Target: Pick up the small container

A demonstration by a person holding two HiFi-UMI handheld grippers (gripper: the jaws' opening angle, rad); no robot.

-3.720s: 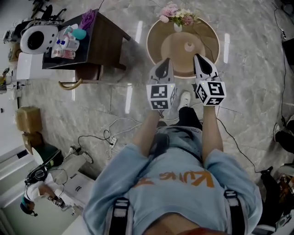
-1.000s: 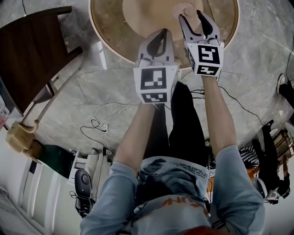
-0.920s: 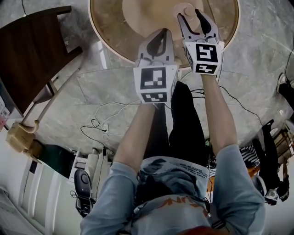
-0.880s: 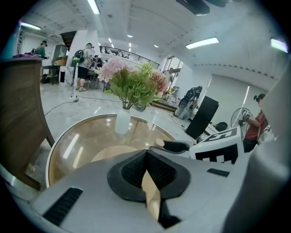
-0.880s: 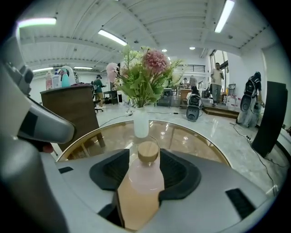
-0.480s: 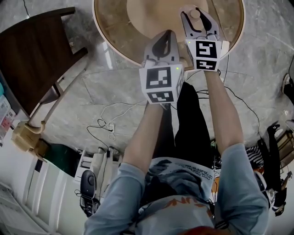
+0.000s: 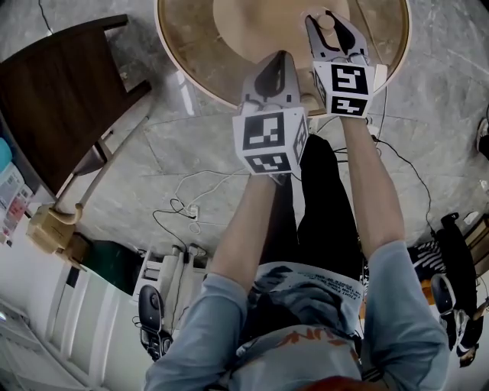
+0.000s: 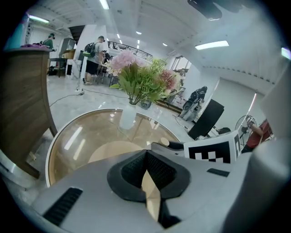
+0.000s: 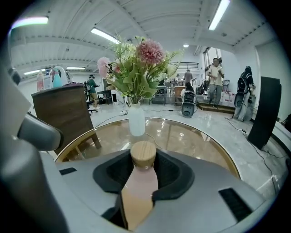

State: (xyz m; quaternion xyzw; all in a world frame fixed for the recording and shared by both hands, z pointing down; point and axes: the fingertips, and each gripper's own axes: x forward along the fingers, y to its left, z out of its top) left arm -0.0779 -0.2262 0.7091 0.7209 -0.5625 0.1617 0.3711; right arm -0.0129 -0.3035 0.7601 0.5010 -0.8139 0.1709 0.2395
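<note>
The small container (image 9: 143,157), a pale pink bottle with a round wooden lid, stands on the round glass table (image 9: 195,136). It sits between the jaws of my right gripper (image 9: 143,170), which are closing; the dark pads hug its sides. From the head view the right gripper (image 7: 330,21) reaches over the table (image 7: 183,53) with the container's lid (image 7: 325,21) showing between its fingers. My left gripper (image 7: 276,63) hovers at the table's near edge, to the left. In the left gripper view its jaws (image 8: 146,157) meet at the tips with nothing between them.
A white vase of flowers (image 9: 136,119) stands farther back on the table, also seen in the left gripper view (image 8: 128,116). A dark wooden cabinet (image 7: 61,92) is at the left. Cables (image 7: 187,206) lie on the marble floor. People stand far off in the hall.
The right gripper has slid forward around the container and its jaws have narrowed onto it. The left gripper has stayed at the table's edge. Earlier, both grippers were short of the table.
</note>
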